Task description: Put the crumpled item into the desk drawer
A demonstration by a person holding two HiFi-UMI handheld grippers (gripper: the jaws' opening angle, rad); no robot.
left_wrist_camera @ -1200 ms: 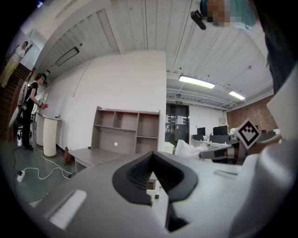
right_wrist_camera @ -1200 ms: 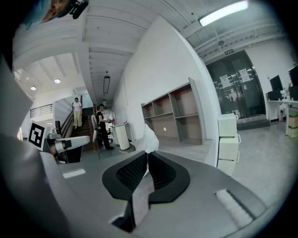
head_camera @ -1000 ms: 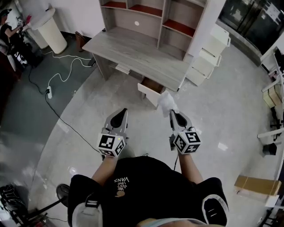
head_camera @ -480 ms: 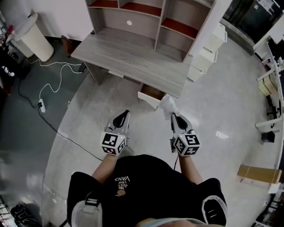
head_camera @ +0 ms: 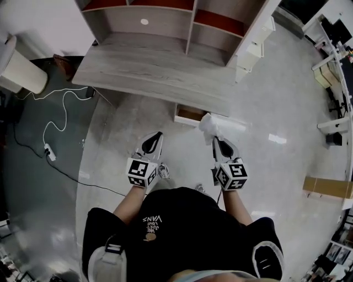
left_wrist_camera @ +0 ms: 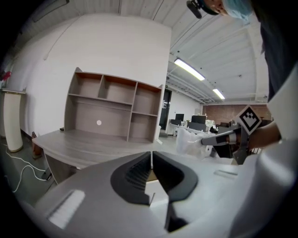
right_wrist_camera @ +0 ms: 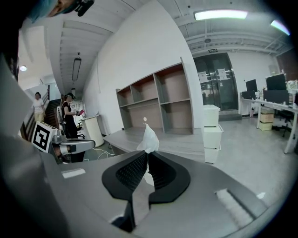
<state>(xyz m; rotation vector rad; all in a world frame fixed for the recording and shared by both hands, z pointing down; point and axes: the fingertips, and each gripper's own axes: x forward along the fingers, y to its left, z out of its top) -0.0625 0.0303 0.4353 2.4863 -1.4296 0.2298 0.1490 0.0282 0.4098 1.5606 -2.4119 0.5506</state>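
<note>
A crumpled white item sticks out of my right gripper, whose jaws are shut on it. It hangs just in front of the open desk drawer, which is pulled out from under the grey wooden desk. My left gripper is shut and holds nothing. It hovers over the floor to the left of the drawer. Both grippers point toward the desk.
A hutch with shelves stands on the desk. A white drawer tower is at the desk's right end. A white cable and power strip lie on the dark floor at left. A cardboard box sits at right.
The desk and its drawer have come nearer as the person walked up. The crumpled item now hangs at the drawer's front. Both grippers keep their grip state.
</note>
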